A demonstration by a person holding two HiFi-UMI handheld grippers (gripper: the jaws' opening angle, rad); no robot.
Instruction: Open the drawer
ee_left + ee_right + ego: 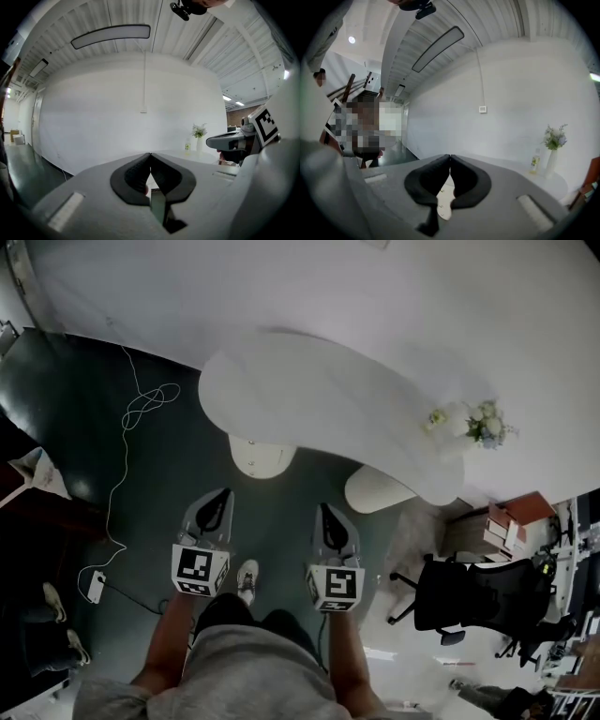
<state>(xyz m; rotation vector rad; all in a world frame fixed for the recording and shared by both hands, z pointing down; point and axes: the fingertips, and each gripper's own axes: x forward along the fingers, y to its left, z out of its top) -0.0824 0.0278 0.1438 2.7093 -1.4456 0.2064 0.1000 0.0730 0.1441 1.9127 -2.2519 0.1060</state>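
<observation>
No drawer shows in any view. In the head view my left gripper [221, 493] and right gripper [326, 508] are held side by side at waist height, pointing toward a white curved table [309, 399] just ahead. In the left gripper view the left gripper [150, 155] has its black pads touching, with nothing between them. The right gripper [450, 157] looks the same in the right gripper view, pads together and empty. The right gripper's body [234, 140] also shows at the right edge of the left gripper view.
The table stands on two white pedestals [262, 456] [380, 488] and carries a vase of flowers [483, 423] and a small bottle [534, 164]. A white cable [131, 427] trails over the dark floor at left. A black office chair [473, 596] and stacked boxes [511, 517] are at right.
</observation>
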